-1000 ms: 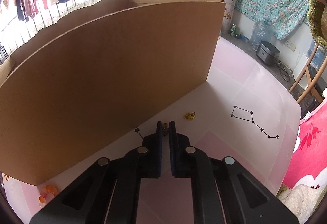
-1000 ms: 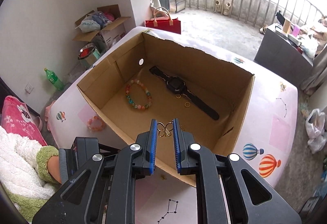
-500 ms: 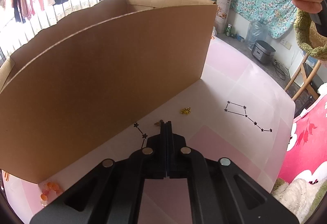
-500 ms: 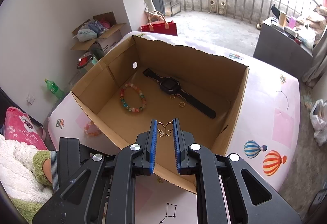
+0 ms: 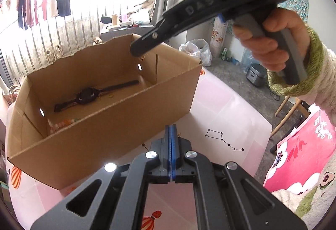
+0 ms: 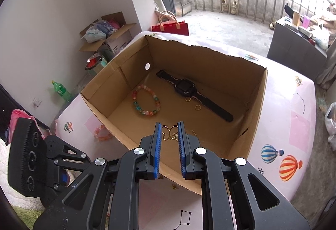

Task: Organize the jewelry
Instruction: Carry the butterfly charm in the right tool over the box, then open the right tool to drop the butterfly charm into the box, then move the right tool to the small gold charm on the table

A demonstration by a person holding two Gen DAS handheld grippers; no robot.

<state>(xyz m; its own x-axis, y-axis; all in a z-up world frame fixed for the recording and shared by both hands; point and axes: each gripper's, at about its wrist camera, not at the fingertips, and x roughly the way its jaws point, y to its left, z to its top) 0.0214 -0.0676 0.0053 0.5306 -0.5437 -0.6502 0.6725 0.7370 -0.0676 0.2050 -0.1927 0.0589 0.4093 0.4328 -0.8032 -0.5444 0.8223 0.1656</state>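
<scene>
Gold butterfly pin (image 6: pixel 170 135) is clamped by the right gripper (image 6: pixel 170 135) over the box (image 6: pixel 210 62); the left gripper (image 5: pixel 171 135) is shut, contents untold. Released here, it could be snagged on the near wall.

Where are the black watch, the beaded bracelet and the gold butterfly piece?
black watch (image 6: pixel 184 86): right wrist view, its face.
beaded bracelet (image 6: pixel 155 98): right wrist view, right-side beads.
gold butterfly piece (image 6: pixel 169 133): right wrist view, its wings.

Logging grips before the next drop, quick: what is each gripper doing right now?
Left gripper: shut; a tiny gold bit shows at the tips, held or not cannot be told.
Right gripper: closed on the gold butterfly piece, above the cardboard box.
</scene>
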